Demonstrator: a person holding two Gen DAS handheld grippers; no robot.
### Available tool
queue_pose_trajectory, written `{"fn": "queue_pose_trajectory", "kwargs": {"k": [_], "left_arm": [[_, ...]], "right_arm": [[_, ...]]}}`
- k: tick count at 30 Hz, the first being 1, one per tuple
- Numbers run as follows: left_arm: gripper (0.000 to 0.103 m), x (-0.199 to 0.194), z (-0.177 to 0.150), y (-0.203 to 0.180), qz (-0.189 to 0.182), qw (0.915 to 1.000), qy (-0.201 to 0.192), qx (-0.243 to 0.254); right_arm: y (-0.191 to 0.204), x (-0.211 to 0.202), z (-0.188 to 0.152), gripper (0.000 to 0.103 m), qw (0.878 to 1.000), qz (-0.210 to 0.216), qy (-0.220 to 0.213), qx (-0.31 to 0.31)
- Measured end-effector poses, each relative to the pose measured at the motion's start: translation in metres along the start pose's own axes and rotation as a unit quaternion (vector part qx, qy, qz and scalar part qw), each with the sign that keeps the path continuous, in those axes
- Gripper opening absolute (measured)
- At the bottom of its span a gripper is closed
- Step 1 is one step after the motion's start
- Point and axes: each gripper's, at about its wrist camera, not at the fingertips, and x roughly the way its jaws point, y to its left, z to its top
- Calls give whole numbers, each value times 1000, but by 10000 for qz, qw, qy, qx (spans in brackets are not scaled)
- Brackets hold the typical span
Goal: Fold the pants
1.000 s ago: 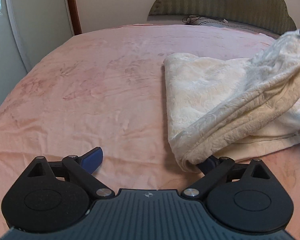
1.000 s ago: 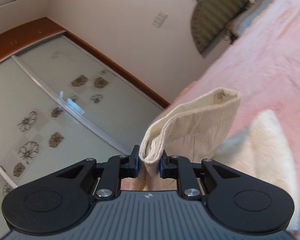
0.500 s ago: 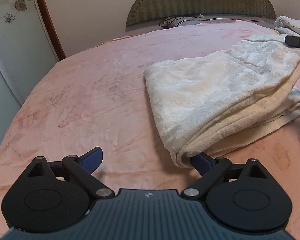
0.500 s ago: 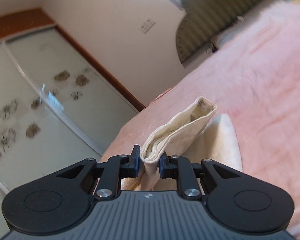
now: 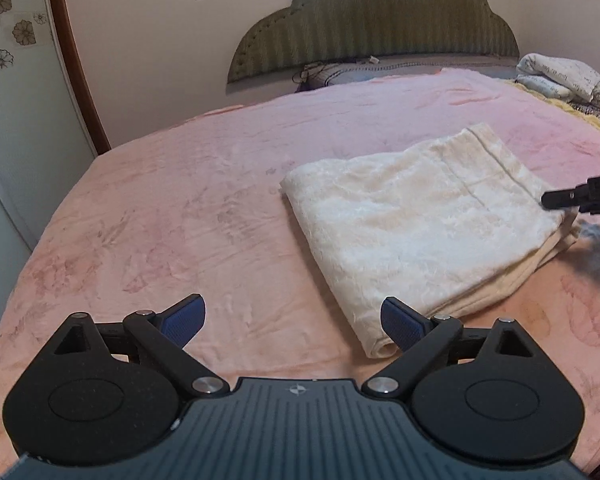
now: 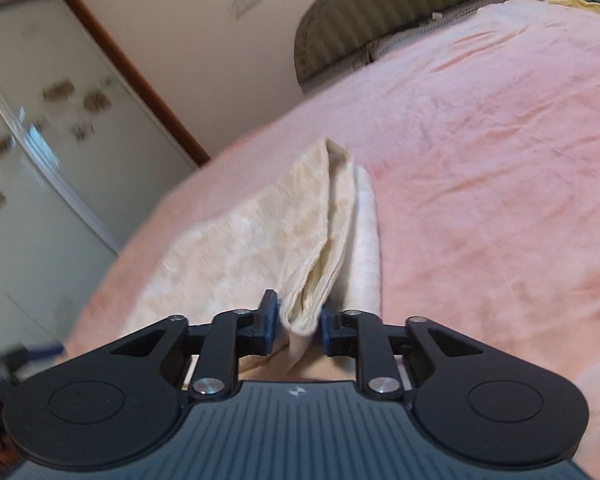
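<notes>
The cream fleece pants (image 5: 416,224) lie folded into a flat rectangle on the pink bed. My left gripper (image 5: 294,322) is open and empty, its right finger beside the near corner of the pants. My right gripper (image 6: 298,322) is shut on the folded edge of the pants (image 6: 260,248), low over the bed. Its black tip (image 5: 580,198) shows at the right edge of the left wrist view, at the far right corner of the pants.
The pink blanket (image 5: 180,220) covers the bed. A green padded headboard (image 5: 372,24) stands at the back. Folded bedding (image 5: 556,76) lies at the back right. A glass wardrobe door (image 6: 28,184) with flower prints stands left of the bed.
My right gripper has lowered the lifted pants layer onto the bed, so the pants now lie flat. My left gripper has drawn back a little from the near corner.
</notes>
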Motion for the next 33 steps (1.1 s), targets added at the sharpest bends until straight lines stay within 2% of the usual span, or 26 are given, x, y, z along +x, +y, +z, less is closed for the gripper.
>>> {"fn": "queue_pose_trajectory", "kwargs": {"k": [2, 3, 4, 5, 6, 7, 9, 11, 13, 15, 17, 19, 22, 25, 27, 29, 31, 32, 33], "left_arm": [[97, -6, 8, 1, -114, 9997, -166, -115], [97, -6, 12, 1, -162, 9994, -251, -190], [97, -5, 18, 0, -206, 9988, -321, -320], [97, -1, 23, -1, -255, 9980, -351, -459], [97, 5, 29, -2, -334, 9968, -356, -627], [97, 14, 34, -6, -491, 9947, -335, -841], [97, 34, 41, -15, -738, 9913, -132, -1081], [97, 54, 44, -30, -718, 9910, 177, -1117], [94, 73, 42, -46, -465, 9914, 631, -1045], [94, 81, 37, -52, -423, 9891, 842, -1128], [96, 81, 35, -52, -375, 9891, 799, -1183], [96, 80, 35, -52, -259, 9904, 748, -1135], [96, 78, 37, -54, -170, 9913, 712, -1092], [96, 77, 37, -59, -165, 9922, 731, -996], [96, 75, 38, -62, -88, 9937, 689, -877], [96, 75, 38, -65, -20, 9943, 679, -818], [96, 76, 37, -66, -17, 9942, 685, -827], [97, 77, 37, -66, -20, 9940, 702, -841], [97, 77, 37, -66, -18, 9938, 721, -852]], "right_arm": [[-3, -11, 0, 31, 9999, -79, -141, 24], [-2, -17, 3, 35, 9993, -255, -276, -3], [1, -25, 5, 38, 9969, -608, -477, -153], [11, -29, 8, 41, 9911, -1025, -682, -499], [24, -29, 11, 41, 9846, -1254, -783, -928], [37, -28, 11, 41, 9801, -1258, -788, -1321], [65, -16, 7, 41, 9741, -931, -509, -1995], [90, 4, -4, 39, 9625, -694, -86, -2620], [100, 22, -16, 39, 9482, -928, 180, -3033], [95, 30, -21, 38, 9438, -1223, 237, -3062], [89, 23, -17, 39, 9509, -1339, 122, -2789], [93, 10, -14, 39, 9548, -1180, -51, -2729], [96, 7, -14, 39, 9574, -849, 56, -2761], [87, 22, -21, 39, 9561, -1092, 272, -2707], [84, 20, -22, 39, 9623, -1061, 199, -2497], [90, 16, -22, 39, 9619, -1070, 115, -2514], [94, 16, -25, 46, 9612, -1055, 113, -2546], [94, 17, -27, 54, 9607, -1009, 139, -2584], [93, 18, -30, 55, 9603, -999, 137, -2601]]}}
